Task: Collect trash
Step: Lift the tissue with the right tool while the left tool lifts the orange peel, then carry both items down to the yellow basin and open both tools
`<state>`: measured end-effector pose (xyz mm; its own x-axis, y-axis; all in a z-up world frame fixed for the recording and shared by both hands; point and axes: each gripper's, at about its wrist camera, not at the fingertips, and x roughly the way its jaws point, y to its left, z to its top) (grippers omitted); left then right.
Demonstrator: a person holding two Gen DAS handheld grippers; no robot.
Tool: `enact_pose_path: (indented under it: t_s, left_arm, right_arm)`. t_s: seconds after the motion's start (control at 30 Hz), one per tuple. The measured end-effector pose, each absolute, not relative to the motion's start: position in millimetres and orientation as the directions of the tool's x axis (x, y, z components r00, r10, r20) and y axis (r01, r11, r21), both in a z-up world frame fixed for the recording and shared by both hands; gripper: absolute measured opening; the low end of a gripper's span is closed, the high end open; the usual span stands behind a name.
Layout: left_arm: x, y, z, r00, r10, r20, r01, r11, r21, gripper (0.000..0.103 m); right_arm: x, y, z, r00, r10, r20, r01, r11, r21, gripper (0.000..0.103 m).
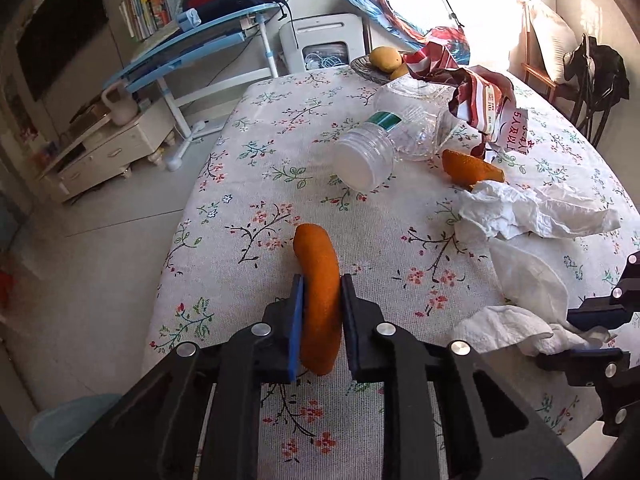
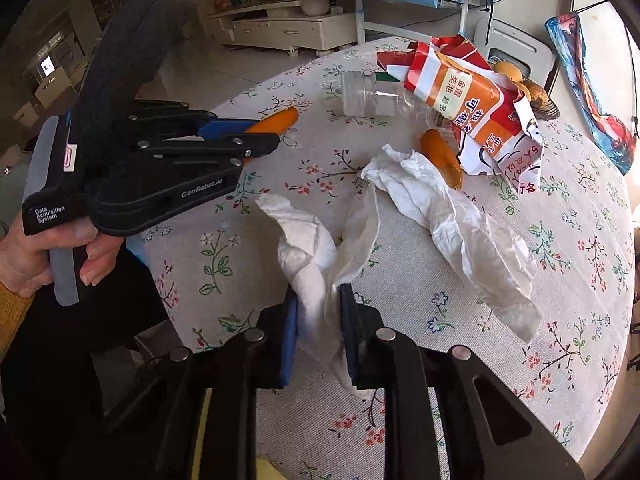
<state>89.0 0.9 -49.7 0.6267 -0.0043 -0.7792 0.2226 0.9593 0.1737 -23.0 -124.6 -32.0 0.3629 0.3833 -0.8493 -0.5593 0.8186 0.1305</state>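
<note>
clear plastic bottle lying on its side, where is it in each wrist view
Left wrist view: the clear plastic bottle lies above centre, base toward the camera.
Right wrist view: the bottle is upper centre, left of the snack bag.
Shared landmark: the red and orange snack bag touches it.

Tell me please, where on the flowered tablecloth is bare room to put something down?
Free: the cloth left of the clear plastic bottle, toward the far-left table edge. Crowded: the right side, where white crumpled tissues, an orange peel piece and the torn red-and-white wrapper lie close together.
</note>
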Motion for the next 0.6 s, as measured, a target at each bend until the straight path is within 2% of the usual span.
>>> enact_pose_path:
  t_s: [0.43,0.6]
  left_arm:
    - [50,-1,-40,0.665,-0.060,-0.744,0.244,0.959,0.141,0.018]
    - [23,4,-37,0.664,-0.091,-0.742,0.229,0.970,0.086,0.018]
  right_arm:
    - [-56,-120,-20,0.386,0.419,-0.822,-0.538,0.826,0.168,0.020]
    - [-85,-126,-18,0.393,0.456,-0.798,-0.515,0.828,0.219,0.020]
